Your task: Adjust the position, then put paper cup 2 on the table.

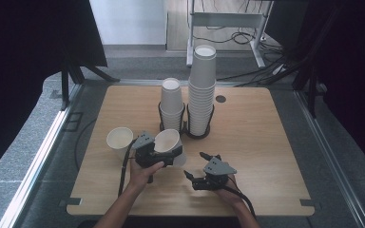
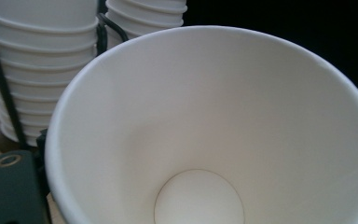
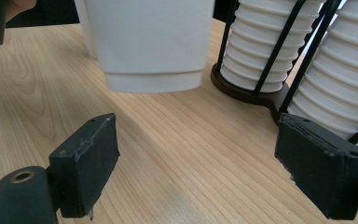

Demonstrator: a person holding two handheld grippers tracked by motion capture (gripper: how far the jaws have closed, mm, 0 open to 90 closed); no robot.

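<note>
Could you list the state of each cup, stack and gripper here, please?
Held paper cup: lifted off the table, tilted, empty.
Loose paper cup: on the table, empty.
Short cup stack: upright in wire holder.
Tall cup stack: upright in wire holder.
Left gripper: shut on held cup.
Right gripper: open, empty.

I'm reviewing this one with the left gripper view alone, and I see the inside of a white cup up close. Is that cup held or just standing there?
Observer: Held. In the high view the left claw grips the cup, which is tilted.
Operator: What's the other claw doing?
Observer: The right claw is open and empty, low over the table.
Operator: Any loose cups?
Observer: One single cup stands upright, left of the held one.
</note>
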